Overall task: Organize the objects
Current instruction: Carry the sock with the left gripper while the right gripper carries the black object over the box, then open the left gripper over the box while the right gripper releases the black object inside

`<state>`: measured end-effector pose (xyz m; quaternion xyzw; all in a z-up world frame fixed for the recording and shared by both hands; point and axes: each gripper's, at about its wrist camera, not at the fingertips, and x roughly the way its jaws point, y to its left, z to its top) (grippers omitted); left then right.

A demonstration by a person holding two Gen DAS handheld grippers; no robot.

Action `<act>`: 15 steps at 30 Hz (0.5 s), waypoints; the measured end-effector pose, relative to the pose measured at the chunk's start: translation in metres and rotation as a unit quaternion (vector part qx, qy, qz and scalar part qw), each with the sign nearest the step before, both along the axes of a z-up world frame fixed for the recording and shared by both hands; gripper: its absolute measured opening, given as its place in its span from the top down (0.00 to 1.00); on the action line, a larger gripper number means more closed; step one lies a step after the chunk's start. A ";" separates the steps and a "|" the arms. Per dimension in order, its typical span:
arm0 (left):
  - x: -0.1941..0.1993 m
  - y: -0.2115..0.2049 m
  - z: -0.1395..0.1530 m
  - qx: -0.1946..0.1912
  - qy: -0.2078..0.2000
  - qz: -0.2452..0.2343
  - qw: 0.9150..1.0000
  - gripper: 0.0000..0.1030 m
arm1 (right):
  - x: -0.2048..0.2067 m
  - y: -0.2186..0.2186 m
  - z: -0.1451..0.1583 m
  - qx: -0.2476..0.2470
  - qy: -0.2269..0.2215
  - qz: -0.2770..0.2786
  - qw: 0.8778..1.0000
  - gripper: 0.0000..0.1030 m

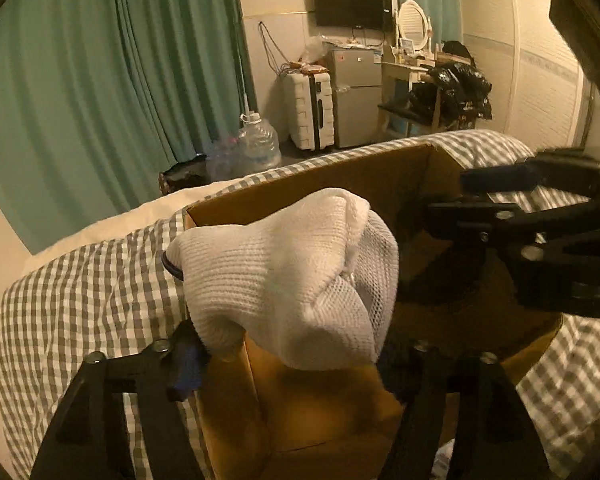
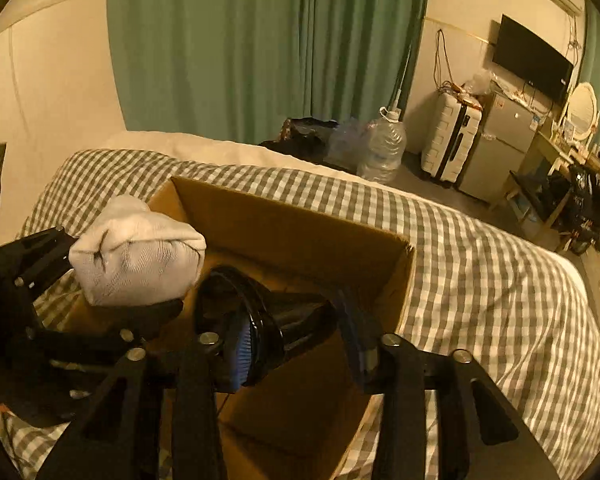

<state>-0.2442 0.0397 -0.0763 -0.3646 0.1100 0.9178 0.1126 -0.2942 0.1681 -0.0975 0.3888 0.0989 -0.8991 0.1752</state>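
An open cardboard box (image 1: 300, 184) (image 2: 300, 224) sits on the checkered bed. My left gripper (image 1: 292, 364) is shut on a white knit bundle with mesh (image 1: 284, 276) and holds it over the box's left part; the bundle also shows in the right wrist view (image 2: 140, 256). My right gripper (image 2: 288, 344) is shut on a black and blue round object (image 2: 252, 328) and holds it over the box's open top. The right gripper also shows at the right of the left wrist view (image 1: 460, 196), over the box.
The grey-and-white checkered bedspread (image 2: 480, 272) lies around the box. Beyond the bed stand green curtains (image 1: 100, 80), water jugs (image 1: 256, 144), a white suitcase (image 1: 310, 112), a small fridge (image 1: 356, 96) and a cluttered dresser (image 1: 428, 80).
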 end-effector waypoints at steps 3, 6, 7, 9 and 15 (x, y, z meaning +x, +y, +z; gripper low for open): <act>0.009 0.002 -0.003 -0.002 -0.019 0.014 1.000 0.21 | 0.013 0.007 0.007 -0.009 0.011 -0.011 1.000 0.28; 0.027 -0.002 -0.002 0.004 -0.031 0.025 0.999 0.21 | 0.029 0.011 0.022 -0.016 0.021 -0.023 0.999 0.28; 0.035 -0.005 0.002 0.007 -0.033 0.030 0.999 0.20 | 0.034 0.014 0.028 -0.020 0.023 -0.024 0.999 0.28; 0.050 -0.011 0.011 0.013 -0.038 0.031 0.999 0.15 | 0.049 0.021 0.040 -0.023 0.027 -0.026 0.999 0.28; 0.067 -0.014 0.040 0.026 -0.048 0.027 0.998 0.05 | 0.104 0.042 0.085 -0.024 0.051 -0.048 0.997 0.25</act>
